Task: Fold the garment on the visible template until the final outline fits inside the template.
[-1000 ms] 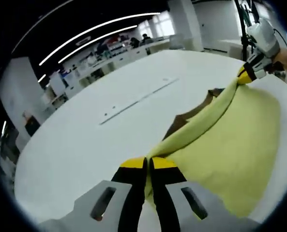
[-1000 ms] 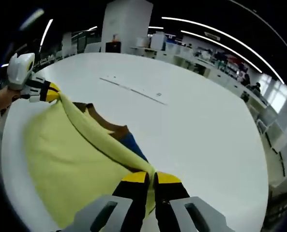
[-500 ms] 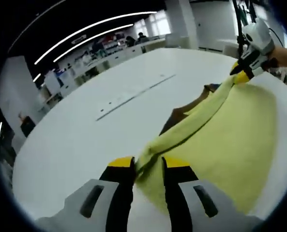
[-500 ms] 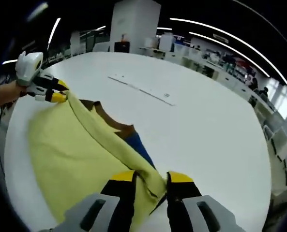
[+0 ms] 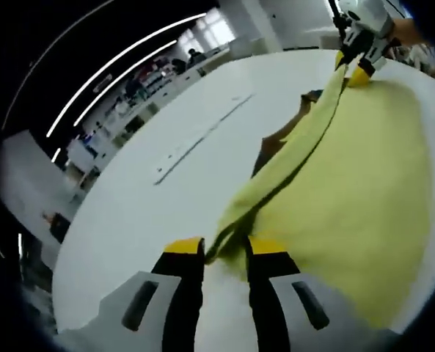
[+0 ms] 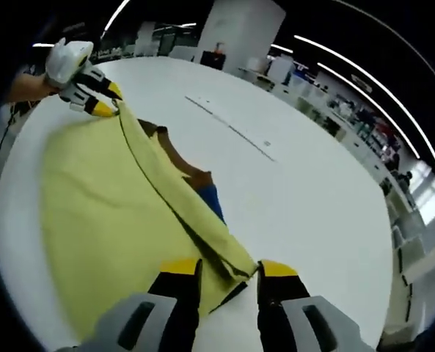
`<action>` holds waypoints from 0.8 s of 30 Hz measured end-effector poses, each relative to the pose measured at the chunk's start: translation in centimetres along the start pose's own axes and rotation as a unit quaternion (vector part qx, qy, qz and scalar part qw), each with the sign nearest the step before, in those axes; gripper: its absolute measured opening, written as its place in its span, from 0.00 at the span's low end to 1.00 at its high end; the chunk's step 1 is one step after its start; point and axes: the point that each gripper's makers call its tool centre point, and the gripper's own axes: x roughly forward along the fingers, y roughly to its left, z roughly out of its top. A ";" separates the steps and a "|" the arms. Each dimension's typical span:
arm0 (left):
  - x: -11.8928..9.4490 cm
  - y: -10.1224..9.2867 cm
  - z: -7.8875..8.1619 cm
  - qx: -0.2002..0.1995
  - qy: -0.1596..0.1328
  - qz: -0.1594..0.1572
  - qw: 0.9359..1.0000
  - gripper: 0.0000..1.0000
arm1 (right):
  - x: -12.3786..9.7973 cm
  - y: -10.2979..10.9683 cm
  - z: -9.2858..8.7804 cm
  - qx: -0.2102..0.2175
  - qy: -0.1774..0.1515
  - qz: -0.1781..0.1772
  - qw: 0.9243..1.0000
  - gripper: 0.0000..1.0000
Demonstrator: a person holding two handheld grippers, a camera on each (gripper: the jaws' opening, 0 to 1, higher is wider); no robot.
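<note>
Garment [image 5: 349,176] of yellow cloth lies spread over the white table [image 5: 166,198], and I see it from both ends. In my left gripper view it fills the area from 1 to 5 o'clock, its folded edge running as a thick ridge from just above my left gripper [image 5: 216,253] up toward 1 o'clock. That gripper's jaws stand apart, with the corner of the fold lying loose between the yellow tips. At the far end of the ridge the other gripper shows, its jaws also spread, right at the cloth's edge.

In my right gripper view the garment [image 6: 107,198] covers the zone from 7 to 11 o'clock. My right gripper [image 6: 228,271] has its jaws parted, the near corner of the fold resting between them. Beyond the fold, toward 12 o'clock, a brown piece [image 6: 177,158] and a blue piece [image 6: 210,199] peek out from under the yellow edge; I cannot tell what they belong to. A thin line [image 6: 232,128] marks the table farther out.
</note>
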 end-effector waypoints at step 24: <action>0.9 2.9 0.1 -0.267 -0.023 0.034 0.963 0.06 | 1.1 -4.1 -0.2 0.347 -0.052 -0.043 0.936 0.01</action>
